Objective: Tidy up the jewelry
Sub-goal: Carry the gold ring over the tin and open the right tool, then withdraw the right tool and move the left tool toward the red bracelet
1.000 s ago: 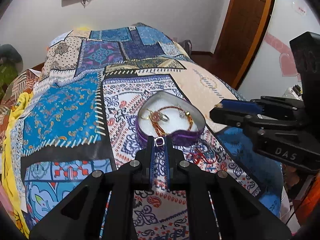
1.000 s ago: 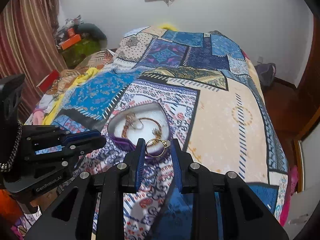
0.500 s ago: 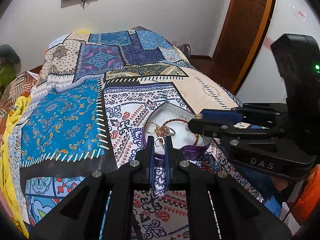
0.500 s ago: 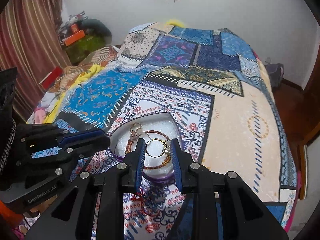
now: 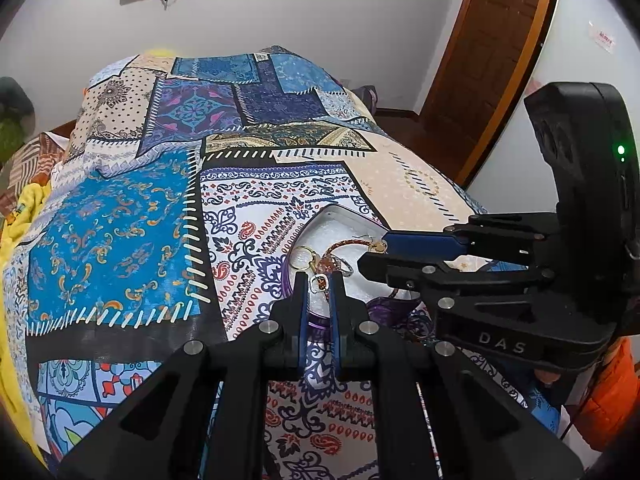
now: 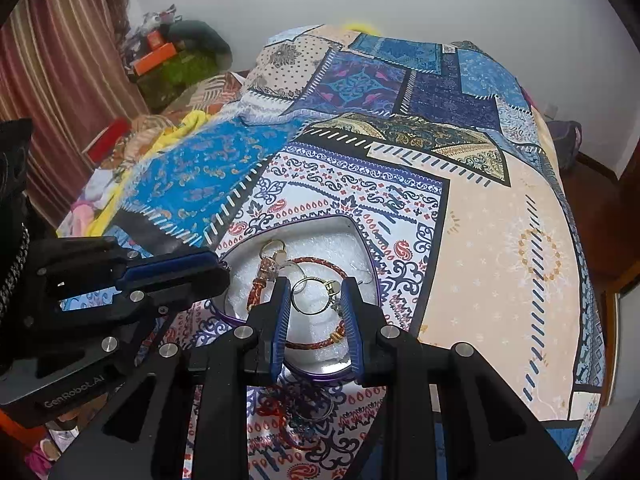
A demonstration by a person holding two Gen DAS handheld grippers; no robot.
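Observation:
A heart-shaped purple box with a white foam lining lies on the patchwork bedspread. In it are a red braided bracelet and a keyring charm. My right gripper is over the box, shut on a gold ring held between its blue pads. My left gripper hovers at the box's near edge, shut on a small gold-and-silver trinket. The right gripper also shows in the left wrist view.
The patterned bedspread covers the whole bed. More jewelry lies on the cover in front of the box. Clutter and a curtain stand at the left, a wooden door at the right.
Both grippers have moved forward over the box, each still holding its piece. The right gripper's ring now hangs above the foam lining.

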